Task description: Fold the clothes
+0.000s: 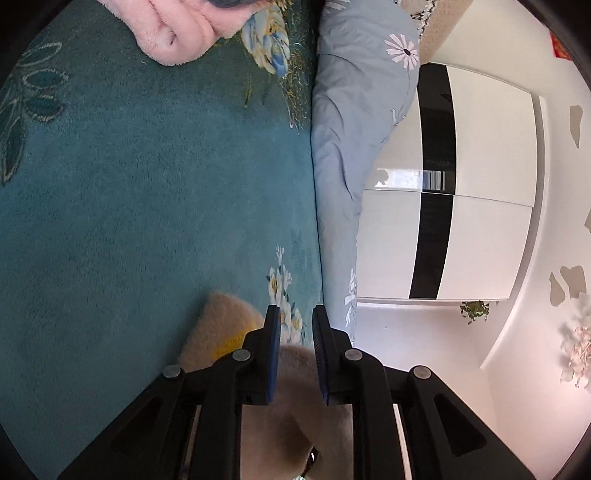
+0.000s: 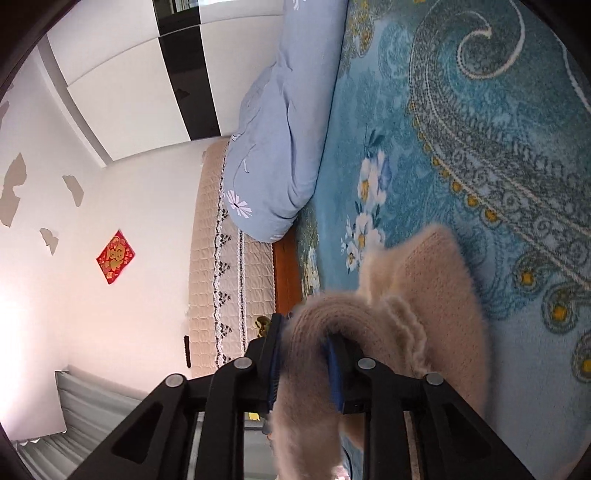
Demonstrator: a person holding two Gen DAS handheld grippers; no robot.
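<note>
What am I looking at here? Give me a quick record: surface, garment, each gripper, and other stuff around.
surface: teal floral blanket spread on a bed
garment: fuzzy beige garment, partly lying on the blanket, partly lifted
right gripper: shut on a bunched fold of the beige garment
left gripper: fingers apart, beige fabric showing behind the gap; grip cannot be told
other cloth: pink fluffy item at the far edge of the blanket
bedding: blue-grey daisy quilt rolled along the blanket's edge
background: white and black wardrobe, red wall decoration

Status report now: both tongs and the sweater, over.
Right tongs shut on beige sweater. Left tongs open, sweater below them. Pink garment far off, nothing in the way.
</note>
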